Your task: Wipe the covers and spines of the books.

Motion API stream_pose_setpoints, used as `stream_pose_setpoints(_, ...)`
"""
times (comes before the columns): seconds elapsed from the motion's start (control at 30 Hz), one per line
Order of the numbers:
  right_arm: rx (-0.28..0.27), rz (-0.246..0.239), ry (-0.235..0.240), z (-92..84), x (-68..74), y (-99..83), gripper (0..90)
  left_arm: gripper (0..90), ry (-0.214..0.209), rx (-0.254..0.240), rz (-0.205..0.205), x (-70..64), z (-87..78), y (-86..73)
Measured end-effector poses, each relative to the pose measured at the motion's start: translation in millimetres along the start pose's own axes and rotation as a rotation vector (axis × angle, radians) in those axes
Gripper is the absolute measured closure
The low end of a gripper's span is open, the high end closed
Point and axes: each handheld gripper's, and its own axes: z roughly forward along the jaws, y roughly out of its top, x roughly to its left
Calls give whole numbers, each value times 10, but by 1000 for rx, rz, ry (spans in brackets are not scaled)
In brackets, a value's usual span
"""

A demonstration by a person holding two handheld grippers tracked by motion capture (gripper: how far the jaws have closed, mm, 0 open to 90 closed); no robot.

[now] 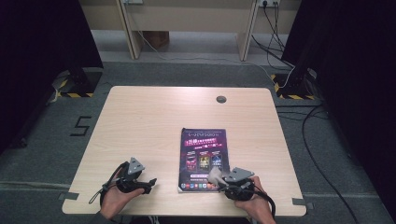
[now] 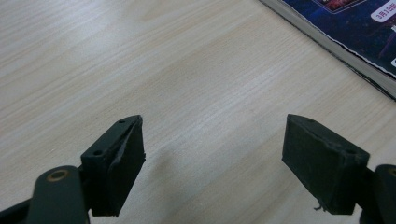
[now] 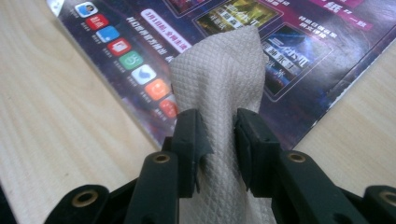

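Pale wood-grain laminate covers the table [image 1: 154, 121], which stands on grey carpet with black curtains at both sides and cables trailing along the floor at the right. A small round grommet [image 1: 221, 99] sits near the table's far edge. Lying flat on the right-of-centre part of the tabletop is a magazine [image 1: 204, 158] with a dark purple cover, printed with bright panels and a row of small coloured icons along its near edge; its near edge lies close to the person's side of the table. At the near left, the left hand [image 1: 113, 199] holds the left gripper [image 1: 150, 183] low over bare wood, well apart from the magazine's left edge, pointing across toward it. In the left gripper view its two black jaws stand wide apart with nothing between them, bare table below and the magazine's thick edge [image 2: 336, 46] crossing the upper right corner. At the near right, the right hand [image 1: 254, 200] holds the right gripper [image 1: 219, 179] at the magazine's near right corner. Its jaws are drawn narrow and pinch a folded cloth [image 3: 222, 93], whitish with a fine diamond weave; in the right gripper view the pads press on both sides of it and its rounded end stands out beyond them, just above the magazine cover [image 3: 289, 60]. Whether the cloth touches the cover I cannot tell.
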Motion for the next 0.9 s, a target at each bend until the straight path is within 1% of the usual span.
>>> stream_pose_setpoints(0.07,1,-11,6,-15,23,-14,702,202,1,4,3,-1,6,1)
stream_pose_setpoints(0.13,-4,-1,17,-17,8,-23,707,202,0,6,7,-8,5,0)
stream_pose_setpoints(0.2,-9,14,18,-16,-20,-31,712,202,-2,4,10,-15,2,-2)
stream_pose_setpoints(0.27,-6,13,-9,-21,-61,-39,710,202,-4,-2,7,-13,4,-2)
stream_pose_setpoints(0.33,-2,22,-36,-29,-104,-48,710,202,-3,5,6,-9,8,2)
stream_pose_setpoints(0.4,-4,27,-42,-34,-140,-56,710,202,-3,7,10,-13,11,3)
stream_pose_setpoints(0.47,-3,26,-45,-36,-128,-55,706,202,-3,3,13,-24,3,5)
stream_pose_setpoints(0.5,2,19,-43,-37,-110,-50,707,202,-3,-2,12,-31,1,6)
stream_pose_setpoints(0.57,6,12,-11,-36,-64,-37,706,202,-8,-14,8,-44,3,13)
stream_pose_setpoints(0.63,4,-2,-7,-22,-44,-23,704,198,-20,-24,-1,-70,18,26)
stream_pose_setpoints(0.7,-3,17,-5,-13,-90,-29,710,196,-30,-35,-6,-125,39,38)
stream_pose_setpoints(0.8,0,34,-42,-7,-182,-25,709,184,-57,-59,-18,-273,62,77)
stream_pose_setpoints(0.83,-1,37,-47,-3,-198,-22,709,178,-78,-67,-15,-337,77,96)
stream_pose_setpoints(0.9,1,34,-47,-2,-191,-21,706,175,-84,-78,15,-446,109,142)
